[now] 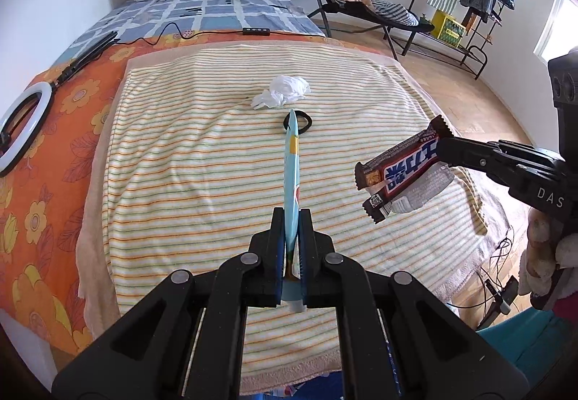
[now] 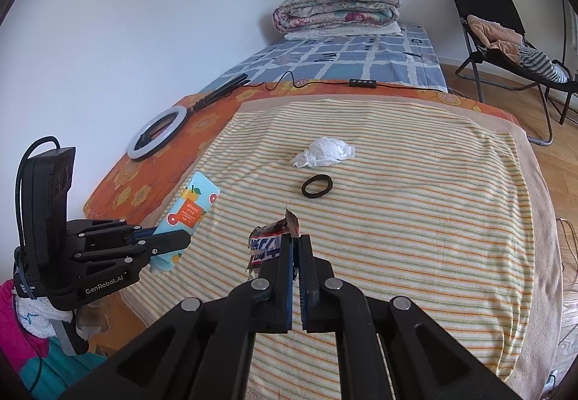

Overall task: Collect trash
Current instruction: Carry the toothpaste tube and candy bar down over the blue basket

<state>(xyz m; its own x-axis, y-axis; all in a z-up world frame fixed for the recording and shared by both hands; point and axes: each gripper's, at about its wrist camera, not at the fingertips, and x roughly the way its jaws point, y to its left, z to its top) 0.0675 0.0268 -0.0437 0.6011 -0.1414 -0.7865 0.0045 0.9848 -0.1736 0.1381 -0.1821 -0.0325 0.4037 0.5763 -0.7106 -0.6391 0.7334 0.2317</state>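
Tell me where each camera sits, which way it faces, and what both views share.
Left wrist: on the left gripper, facing along the bed; shows its fingers clamping a light blue tube, plus the right gripper holding a candy wrapper.
Right wrist: on the right gripper, facing likewise; shows the left gripper.
Shared: crumpled tissue, black hair tie, striped towel.

A: The room is bright, with soft daylight. In the left wrist view the window (image 1: 554, 28) at the right edge is overexposed, almost pure white.

B: Yes, and shadows are weak. Only a faint one lies beside the crumpled tissue (image 2: 323, 152) on the striped towel (image 2: 415, 219).

A: Both views bend strongly at the edges, with dark corners.

B: The centre is sharp. The black gripper arms near the lens look a little soft.
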